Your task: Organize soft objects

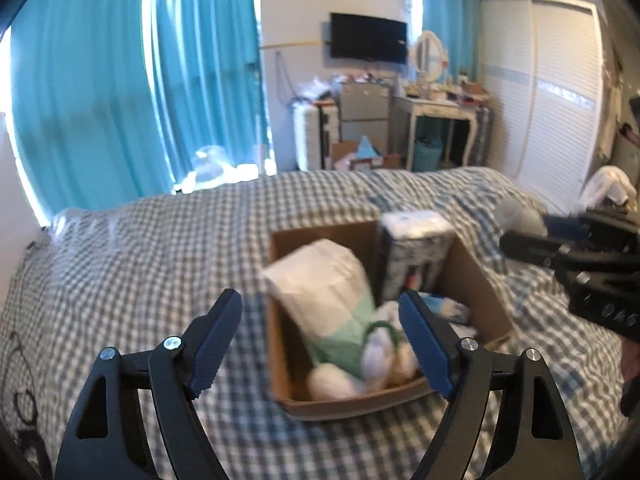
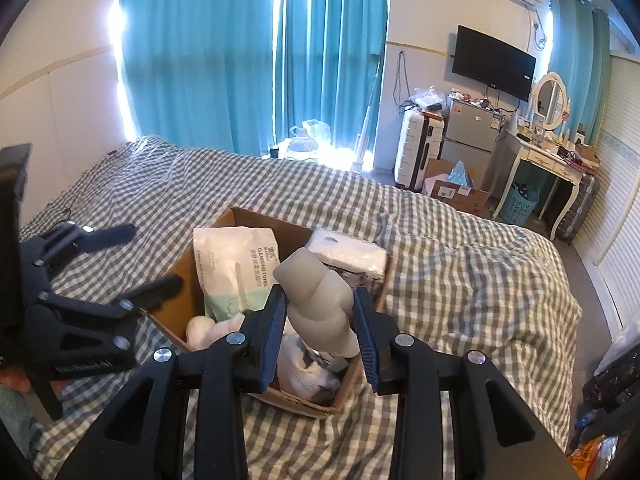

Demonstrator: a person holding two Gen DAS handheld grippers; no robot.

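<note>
Left gripper (image 1: 320,340): jaws wide apart, nothing between them, hovering over the near-left edge of the cardboard box (image 2: 192,280). Right gripper (image 2: 320,328): closed on a grey lumpy soft toy (image 2: 320,304), pads pinching its middle, head end sticking forward over the box interior.

Box contents, left to right in the right wrist view: white/green cleansing-towel pack (image 2: 236,268) leaning upright against the back-left, white plush (image 2: 208,330) at its base, white-and-blue soft bundle (image 2: 304,368) near the front, wrapped tissue pack (image 2: 352,258) at the far-right corner.

Risks, my read:
- Box looks nearly full. Dropping the toy from here could land it on the towel pack or the bundle and let it roll out over the low front wall.
- The toy is squashy; the pinch may slip or it may spring sideways on release.
- The left gripper sits close to the box; a careless move could knock the wall or tip the leaning pack.
- Bedding is soft, so the box can shift or tilt if pushed.

Surface: bed with grey-white gingham cover (image 2: 460,264), rumpled. Room: teal curtains (image 2: 248,52) with window glare, wall TV (image 2: 494,62), small fridge (image 2: 472,132), white suitcase (image 2: 418,148), dressing table with oval mirror (image 2: 552,98), louvred wardrobe (image 1: 556,88).
</note>
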